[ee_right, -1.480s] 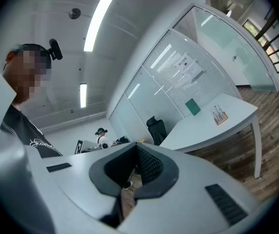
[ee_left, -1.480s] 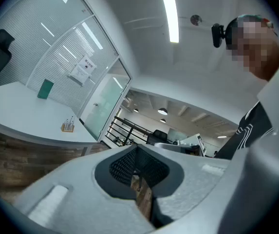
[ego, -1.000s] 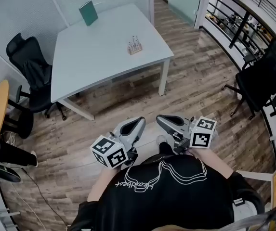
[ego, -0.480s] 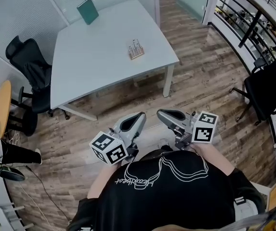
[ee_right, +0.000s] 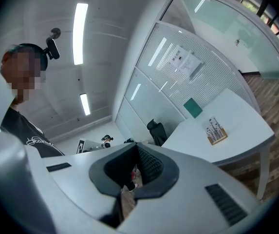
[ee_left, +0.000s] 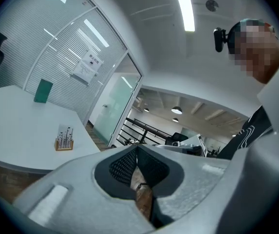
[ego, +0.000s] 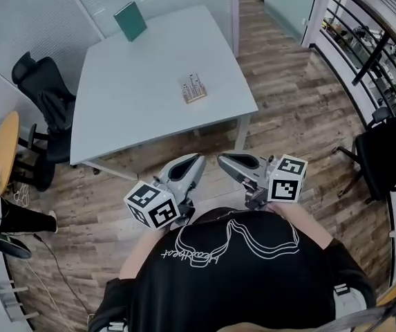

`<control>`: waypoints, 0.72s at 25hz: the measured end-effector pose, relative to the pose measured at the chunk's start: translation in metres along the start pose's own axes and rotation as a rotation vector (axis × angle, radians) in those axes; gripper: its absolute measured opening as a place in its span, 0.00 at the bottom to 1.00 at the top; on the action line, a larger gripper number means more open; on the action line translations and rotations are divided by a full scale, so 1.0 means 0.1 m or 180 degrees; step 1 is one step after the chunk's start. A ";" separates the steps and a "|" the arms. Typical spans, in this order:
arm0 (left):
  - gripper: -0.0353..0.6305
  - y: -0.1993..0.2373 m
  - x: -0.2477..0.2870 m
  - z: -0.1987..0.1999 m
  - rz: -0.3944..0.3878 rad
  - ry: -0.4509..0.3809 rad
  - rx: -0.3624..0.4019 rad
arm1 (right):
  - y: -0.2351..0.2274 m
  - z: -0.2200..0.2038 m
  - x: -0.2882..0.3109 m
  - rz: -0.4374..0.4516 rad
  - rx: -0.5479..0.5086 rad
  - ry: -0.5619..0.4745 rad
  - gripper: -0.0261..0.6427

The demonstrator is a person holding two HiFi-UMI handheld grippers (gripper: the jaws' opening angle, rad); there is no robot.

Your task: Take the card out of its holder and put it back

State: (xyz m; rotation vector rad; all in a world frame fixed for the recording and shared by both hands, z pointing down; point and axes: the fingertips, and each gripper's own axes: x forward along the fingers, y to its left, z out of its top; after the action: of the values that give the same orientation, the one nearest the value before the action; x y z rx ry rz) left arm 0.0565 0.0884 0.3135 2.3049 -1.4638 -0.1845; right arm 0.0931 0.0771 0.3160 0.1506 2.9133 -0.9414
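- Left tool (ego: 192, 163) clenched, jaws together, nothing between them.
- Right tool (ego: 227, 162) also clenched and empty, just beside the left one at its 3 o'clock.
- Both held over the wood floor (ego: 287, 123), off the table (ego: 128, 95).
- Card (ego: 192, 85) stands in its wooden holder (ego: 195, 94) on the table, at 12 o'clock from the tools, well apart.
- Green board (ego: 130, 21) at the table's 11 o'clock end.

Patterned card (ego: 191, 86) stands in wooden holder (ego: 197, 98) on white table (ego: 135, 81).
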 end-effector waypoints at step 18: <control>0.07 0.72 0.42 0.27 0.0159 -0.0077 0.0006 | -0.84 0.48 0.17 -0.0184 -0.0048 -0.0030 0.05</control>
State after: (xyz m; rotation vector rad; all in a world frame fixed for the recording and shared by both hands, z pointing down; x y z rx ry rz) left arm 0.0060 0.0169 0.3219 2.2724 -1.5322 -0.1976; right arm 0.0690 -0.0175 0.3238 0.0613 2.9303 -0.9254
